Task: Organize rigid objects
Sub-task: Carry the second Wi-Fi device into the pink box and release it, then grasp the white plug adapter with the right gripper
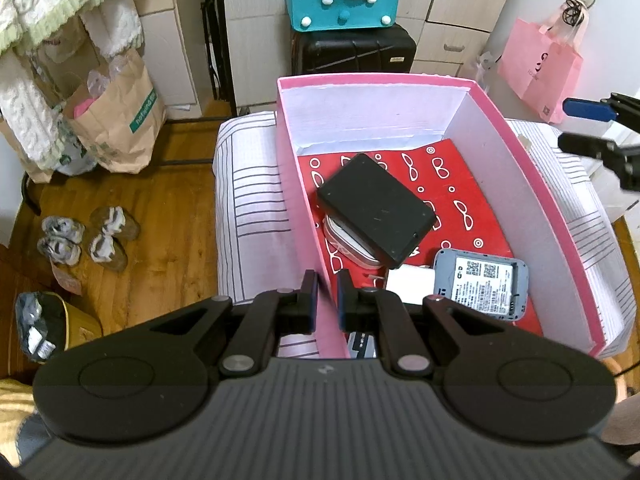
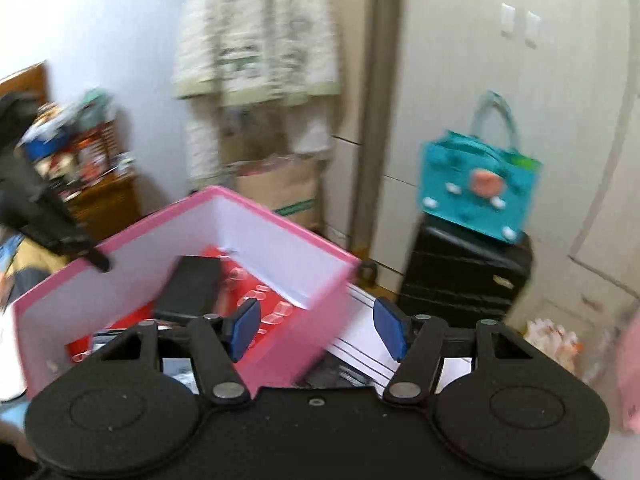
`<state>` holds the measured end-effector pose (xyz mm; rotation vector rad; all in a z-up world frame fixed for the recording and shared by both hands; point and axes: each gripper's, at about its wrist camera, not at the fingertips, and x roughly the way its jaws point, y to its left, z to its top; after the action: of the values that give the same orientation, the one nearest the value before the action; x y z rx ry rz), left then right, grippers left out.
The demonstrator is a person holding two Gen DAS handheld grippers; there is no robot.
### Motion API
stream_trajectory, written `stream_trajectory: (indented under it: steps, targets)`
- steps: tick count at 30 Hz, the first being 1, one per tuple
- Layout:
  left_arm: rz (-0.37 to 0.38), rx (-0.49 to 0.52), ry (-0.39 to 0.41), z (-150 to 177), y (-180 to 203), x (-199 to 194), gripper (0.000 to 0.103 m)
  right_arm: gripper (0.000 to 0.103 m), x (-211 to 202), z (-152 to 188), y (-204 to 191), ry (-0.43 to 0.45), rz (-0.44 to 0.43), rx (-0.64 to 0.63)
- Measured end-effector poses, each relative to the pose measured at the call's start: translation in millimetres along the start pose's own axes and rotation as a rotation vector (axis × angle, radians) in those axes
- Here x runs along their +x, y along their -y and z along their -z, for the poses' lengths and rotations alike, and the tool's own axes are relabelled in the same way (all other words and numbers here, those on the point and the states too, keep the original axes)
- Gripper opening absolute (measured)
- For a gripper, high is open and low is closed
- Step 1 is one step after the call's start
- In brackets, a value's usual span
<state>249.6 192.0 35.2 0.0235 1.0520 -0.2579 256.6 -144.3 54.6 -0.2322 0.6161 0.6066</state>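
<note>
Left wrist view shows the left gripper (image 1: 327,296) at the bottom centre of the frame, its fingers pinched onto the near left wall of the pink box (image 1: 516,128), one pad outside and one inside. The box sits on a striped white cushion (image 1: 248,184) and fills the middle of the frame. On its red patterned lining (image 1: 452,184) lie a black rectangular case (image 1: 376,208), tilted over a white rounded item (image 1: 348,246), a white charger block (image 1: 410,286) and, just beside it toward the lower right, a grey device with a printed label (image 1: 480,286). At the right edge, the right gripper (image 1: 580,126) hovers with its fingers apart and nothing between them. Right wrist view (blurred) has the right gripper's blue pads (image 2: 246,328) spread wide over the box's near corner, with a teal bag (image 2: 480,188) on a black suitcase (image 2: 464,276) at right.
</note>
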Motion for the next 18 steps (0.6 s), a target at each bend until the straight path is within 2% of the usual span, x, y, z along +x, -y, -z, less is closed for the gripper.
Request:
stream_trajectory:
  steps: [4,9,14,18]
  targets:
    - [-0.011,0.010,0.007,1,4,0,0.009,0.069,15,21,32,-0.059,0.036,0.105]
    - [-0.012,-0.003,0.000,1,3,-1,0.009,0.068,44,54,53,-0.127,0.152,0.098]
    - [-0.022,0.000,-0.002,0,6,0,0.009,0.059,68,74,64,-0.209,0.165,0.094]
    - [-0.021,-0.005,-0.009,1,5,1,0.009,0.056,73,79,65,-0.166,0.130,0.102]
